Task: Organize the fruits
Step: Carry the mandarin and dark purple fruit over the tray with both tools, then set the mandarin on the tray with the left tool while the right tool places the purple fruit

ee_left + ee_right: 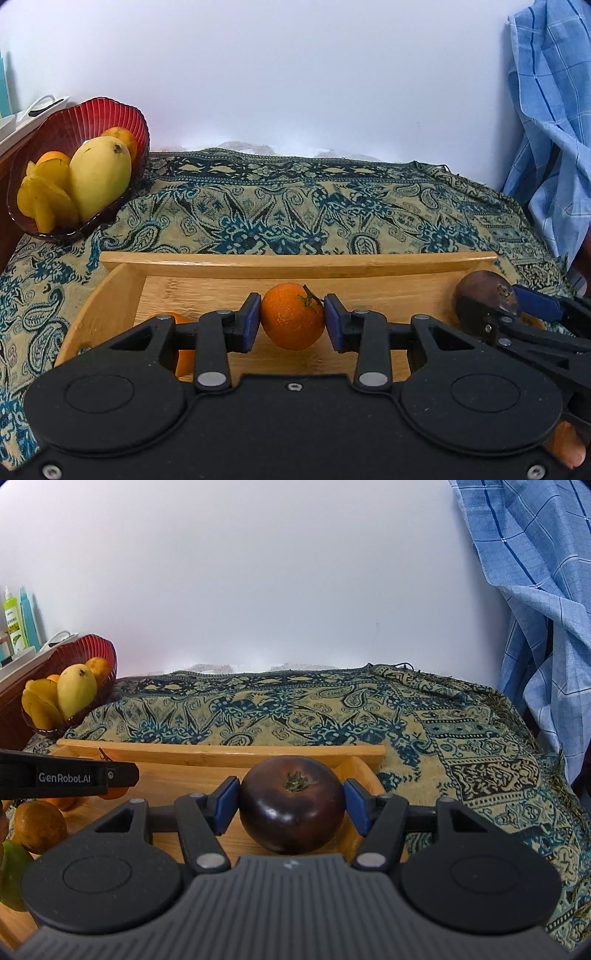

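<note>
My left gripper (292, 317) is shut on an orange tangerine (292, 316) with a green stem, held over the wooden tray (295, 264). My right gripper (291, 803) is shut on a dark purple round fruit (291, 803), held over the tray's right end (221, 751); it also shows in the left wrist view (480, 291). A red glass bowl (88, 114) at the far left holds a yellow mango (99, 177), a starfruit (44, 199) and oranges. More oranges (38, 825) and a green fruit (13, 871) lie in the tray's left part.
A patterned blue and beige cloth (295, 210) covers the table. A blue checked cloth (535, 590) hangs at the right. A white wall is behind. Bottles (18, 624) and a white tray stand on a ledge at the far left.
</note>
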{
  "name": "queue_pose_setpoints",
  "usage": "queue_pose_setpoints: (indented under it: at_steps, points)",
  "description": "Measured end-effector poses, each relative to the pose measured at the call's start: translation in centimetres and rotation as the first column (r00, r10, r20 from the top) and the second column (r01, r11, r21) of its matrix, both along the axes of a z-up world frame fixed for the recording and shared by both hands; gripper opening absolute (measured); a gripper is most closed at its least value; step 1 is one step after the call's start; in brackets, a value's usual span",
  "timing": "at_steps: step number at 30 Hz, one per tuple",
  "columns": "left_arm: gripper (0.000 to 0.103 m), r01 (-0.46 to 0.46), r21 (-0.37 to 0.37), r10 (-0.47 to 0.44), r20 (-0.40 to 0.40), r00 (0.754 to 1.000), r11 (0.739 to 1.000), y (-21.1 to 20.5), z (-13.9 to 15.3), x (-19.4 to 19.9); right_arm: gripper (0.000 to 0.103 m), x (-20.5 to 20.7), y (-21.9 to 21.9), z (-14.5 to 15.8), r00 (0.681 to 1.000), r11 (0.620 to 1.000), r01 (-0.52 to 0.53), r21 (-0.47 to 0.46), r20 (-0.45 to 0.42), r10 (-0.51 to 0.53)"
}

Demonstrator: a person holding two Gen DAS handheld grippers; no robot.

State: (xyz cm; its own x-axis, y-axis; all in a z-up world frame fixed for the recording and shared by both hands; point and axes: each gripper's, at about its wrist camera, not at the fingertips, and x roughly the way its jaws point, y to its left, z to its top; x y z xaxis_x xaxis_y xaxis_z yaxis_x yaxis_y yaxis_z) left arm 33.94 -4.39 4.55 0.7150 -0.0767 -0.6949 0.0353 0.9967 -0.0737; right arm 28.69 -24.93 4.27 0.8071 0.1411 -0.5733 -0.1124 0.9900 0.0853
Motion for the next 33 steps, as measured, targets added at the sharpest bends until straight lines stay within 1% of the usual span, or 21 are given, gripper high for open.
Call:
queue_pose_setpoints:
  at_steps: [13, 20, 27, 29, 31, 33]
  points:
    - [0.035, 0.000, 0.033, 0.000, -0.013, 1.000, 0.999, -0.2, -1.2, 0.2, 0.063, 0.0, 0.0, 0.0, 1.000, 1.000, 0.000, 0.002, 0.008, 0.000]
    - [0.036, 0.009, 0.048, -0.009, 0.000, 1.000, 0.999, -0.4, -1.3, 0.1, 0.063, -0.1, 0.0, 0.0, 1.000, 1.000, 0.000, 0.003, 0.006, 0.000]
    - [0.036, 0.007, 0.062, -0.006, -0.017, 1.000, 0.998, -0.5, -1.5, 0.2, 0.063, -0.3, -0.1, 0.0, 1.000, 1.000, -0.002, 0.008, 0.006, 0.002]
    - [0.040, 0.014, 0.064, -0.012, -0.025, 1.000, 0.998, -0.5, -1.5, 0.2, 0.063, -0.3, -0.1, 0.1, 1.000, 1.000, -0.004, 0.008, 0.006, 0.004]
    - [0.047, 0.014, 0.071, -0.012, -0.022, 1.000, 0.997, -0.5, -1.4, 0.1, 0.064, -0.3, -0.2, 0.1, 1.000, 1.000, -0.003, 0.009, 0.007, 0.003]
    - [0.051, 0.012, 0.081, -0.010, -0.021, 1.000, 0.997, -0.5, -1.3, 0.0, 0.066, -0.4, -0.2, 0.1, 1.000, 1.000, -0.001, 0.011, 0.007, 0.001]
